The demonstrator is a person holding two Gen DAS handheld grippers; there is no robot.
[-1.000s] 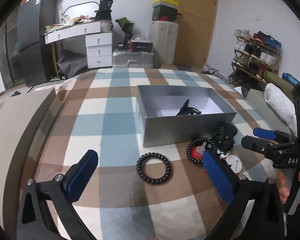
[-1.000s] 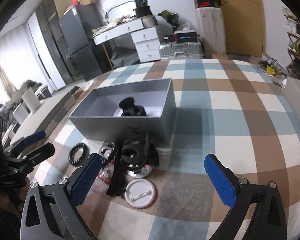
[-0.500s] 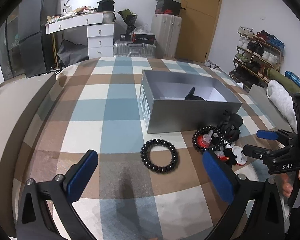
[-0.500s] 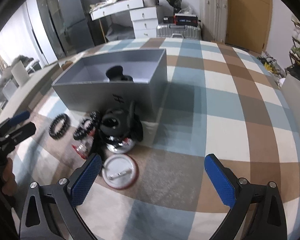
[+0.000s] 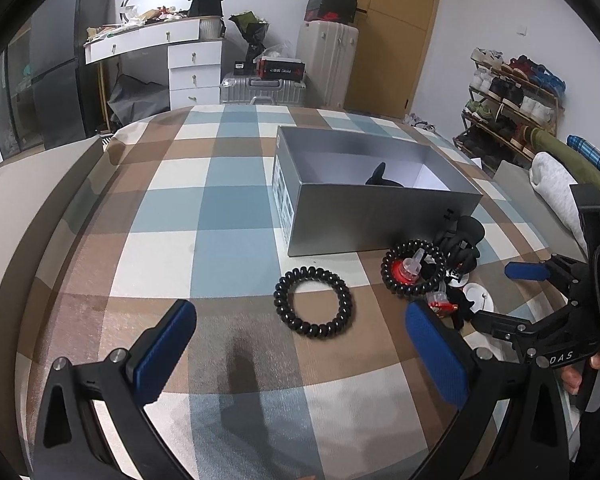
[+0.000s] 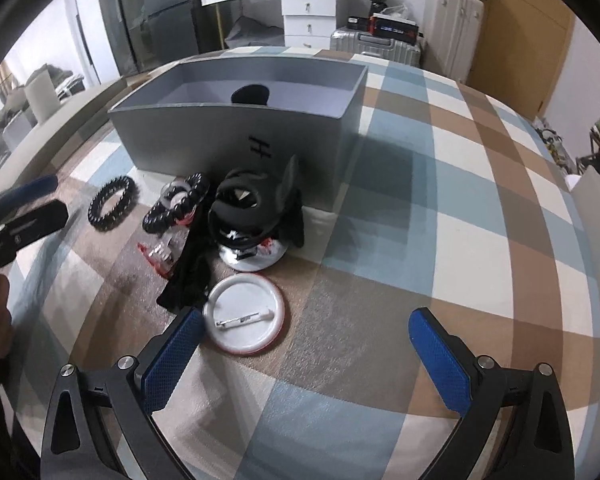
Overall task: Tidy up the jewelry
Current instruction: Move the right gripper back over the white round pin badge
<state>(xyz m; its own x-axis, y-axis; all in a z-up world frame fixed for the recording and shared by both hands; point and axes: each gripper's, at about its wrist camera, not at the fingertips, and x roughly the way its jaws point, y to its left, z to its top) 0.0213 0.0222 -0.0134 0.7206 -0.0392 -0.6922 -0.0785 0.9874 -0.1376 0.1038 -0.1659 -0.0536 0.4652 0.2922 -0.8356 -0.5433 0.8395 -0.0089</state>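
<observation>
Hovering with its fingers spread wide and nothing between them, the left gripper points across a checked bedspread toward a black coiled hair tie that lies flat just ahead of it, slightly right of the midline between the pads. The ring has no long axis, so any approach angle would serve. The right gripper, equally wide open and empty, hangs low over a white round pin badge lying back-up with its clasp showing; the left blue pad sits just beside the badge's rim, so the badge is off to the left of that gripper's centre. Beyond the badge is a small heap: a second coiled tie, a black hair clip, a strip of dark fabric and small clear-and-red pieces, all bunched against the near wall of an open grey box. One dark item already rests inside the box. Most pieces are still outside it, suggesting the sorting is at an early stage. The left gripper is the nearer one to the loose tie, the right to the badge.
</observation>
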